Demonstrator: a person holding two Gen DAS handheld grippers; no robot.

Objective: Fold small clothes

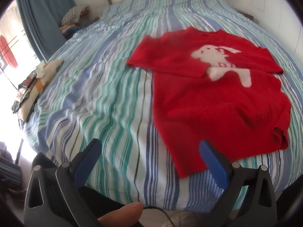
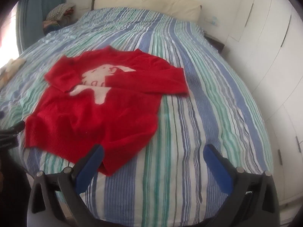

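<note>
A small red sweater [image 1: 214, 102] with a white animal picture lies flat on the striped bed, its hem toward me and both sleeves folded in across the chest. In the right wrist view the same sweater [image 2: 94, 111] lies left of centre. My left gripper [image 1: 150, 144] hovers open over the bedsheet beside the sweater's near left hem corner, with only its right finger over the hem. My right gripper [image 2: 153, 149] hovers open by the near right hem corner, its left finger over the red fabric. Nothing is held in either one.
The bed [image 1: 106, 98] has a blue, green and white striped cover. A pile of clothes [image 1: 73, 17] sits at the far left by the headboard. More folded items [image 1: 32, 87] lie at the bed's left edge. White wardrobe doors [image 2: 269, 56] stand on the right.
</note>
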